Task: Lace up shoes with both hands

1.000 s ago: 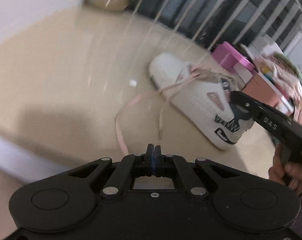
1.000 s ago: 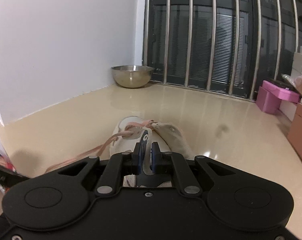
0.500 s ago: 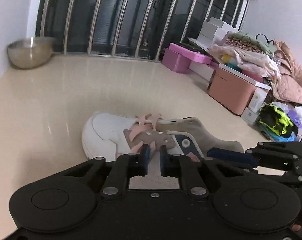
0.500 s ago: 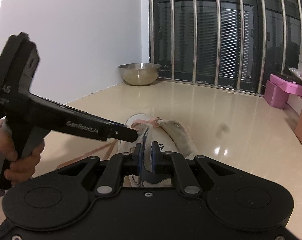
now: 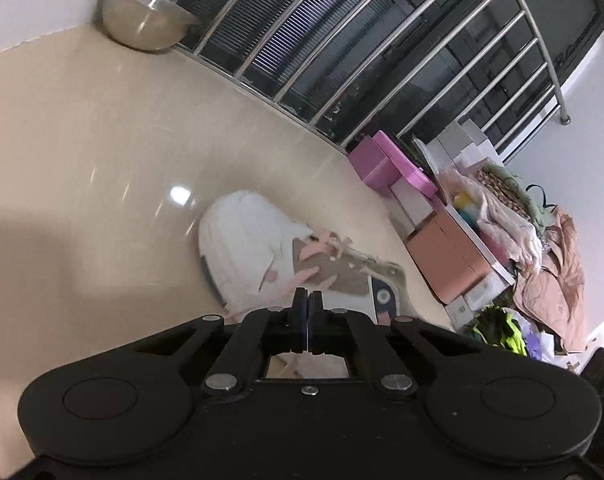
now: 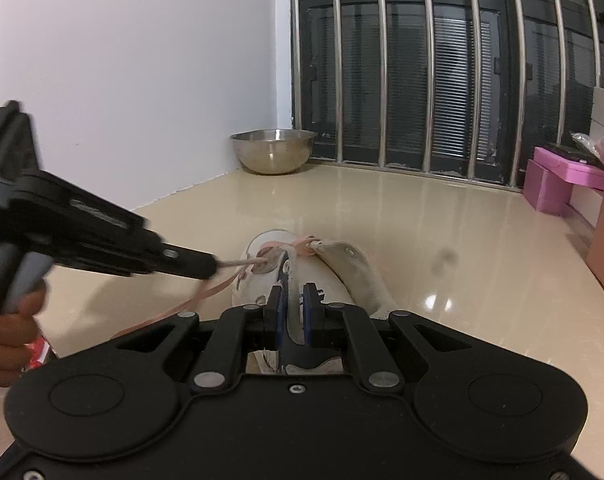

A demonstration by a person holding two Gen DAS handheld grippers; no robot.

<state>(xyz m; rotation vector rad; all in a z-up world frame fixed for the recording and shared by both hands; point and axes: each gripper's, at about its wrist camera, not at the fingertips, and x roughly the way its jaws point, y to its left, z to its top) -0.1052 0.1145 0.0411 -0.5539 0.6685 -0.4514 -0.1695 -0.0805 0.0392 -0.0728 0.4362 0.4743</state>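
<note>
The white shoe (image 5: 253, 248) lies on the floor (image 5: 81, 152), its heel collar pinched between the right gripper's (image 6: 293, 300) narrow fingers, while the left gripper's (image 6: 211, 266) fingers are shut on the pink lace (image 6: 237, 265).

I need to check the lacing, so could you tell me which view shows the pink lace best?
The left wrist view: it shows the pink lace crossing the shoe from above. The right wrist view catches only its crossings edge-on and a loose strand trailing left.
</note>
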